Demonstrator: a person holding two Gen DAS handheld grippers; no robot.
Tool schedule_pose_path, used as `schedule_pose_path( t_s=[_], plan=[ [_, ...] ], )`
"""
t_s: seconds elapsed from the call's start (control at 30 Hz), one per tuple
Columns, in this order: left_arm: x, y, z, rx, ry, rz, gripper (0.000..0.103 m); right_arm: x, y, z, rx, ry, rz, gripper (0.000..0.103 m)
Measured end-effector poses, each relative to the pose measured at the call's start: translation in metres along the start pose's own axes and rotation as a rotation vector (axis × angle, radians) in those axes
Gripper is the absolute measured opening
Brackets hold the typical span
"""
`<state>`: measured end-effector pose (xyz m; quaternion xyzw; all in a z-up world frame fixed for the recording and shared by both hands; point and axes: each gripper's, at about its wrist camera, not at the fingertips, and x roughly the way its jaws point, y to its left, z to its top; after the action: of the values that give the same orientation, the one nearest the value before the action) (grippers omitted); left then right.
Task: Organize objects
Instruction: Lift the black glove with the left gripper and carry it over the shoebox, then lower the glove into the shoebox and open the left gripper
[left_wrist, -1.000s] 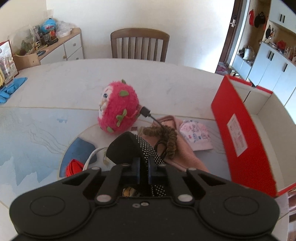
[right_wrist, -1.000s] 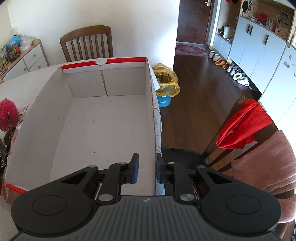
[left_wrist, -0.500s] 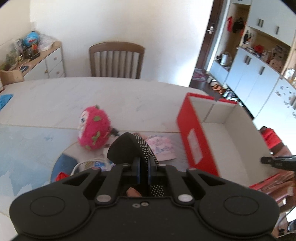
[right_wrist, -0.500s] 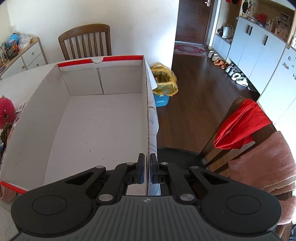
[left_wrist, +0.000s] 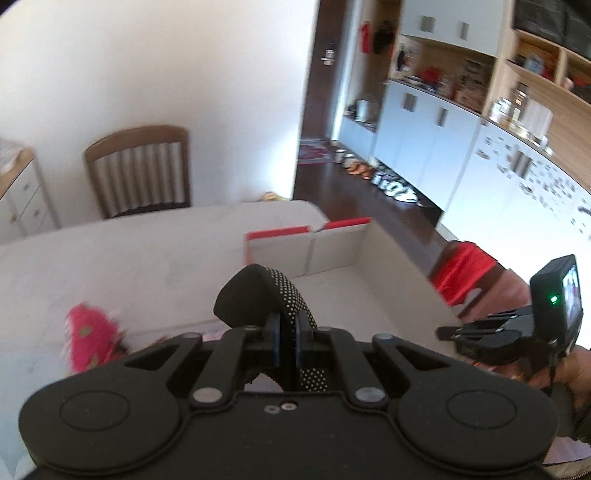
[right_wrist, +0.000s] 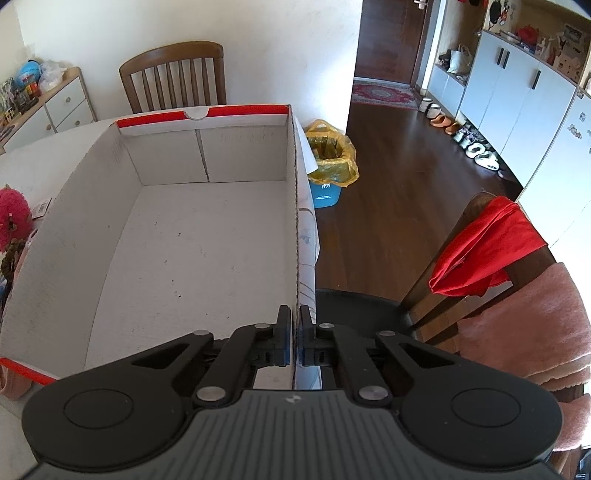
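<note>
The left gripper (left_wrist: 287, 334) is clamped on a black headband (left_wrist: 258, 295) with a white-dotted edge; the band loops up past the fingertips, in the air above the table (left_wrist: 129, 251), in line with the near corner of the box (right_wrist: 207, 236). The right gripper (right_wrist: 294, 332) is closed tight on the box's right wall at its near end. A pink plush toy (left_wrist: 90, 338) lies on the table left of the box.
</note>
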<state>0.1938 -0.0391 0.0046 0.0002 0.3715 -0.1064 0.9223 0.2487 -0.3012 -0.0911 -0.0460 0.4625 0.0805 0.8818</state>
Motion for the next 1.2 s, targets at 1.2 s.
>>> schedule_pose_path(
  t_s=[1.2],
  plan=[
    [0.205, -0.106, -0.018, 0.287, 0.378, -0.195, 0.006, 0.0, 0.001, 0.004, -0.036, 0.031, 0.064, 0.004]
  ],
)
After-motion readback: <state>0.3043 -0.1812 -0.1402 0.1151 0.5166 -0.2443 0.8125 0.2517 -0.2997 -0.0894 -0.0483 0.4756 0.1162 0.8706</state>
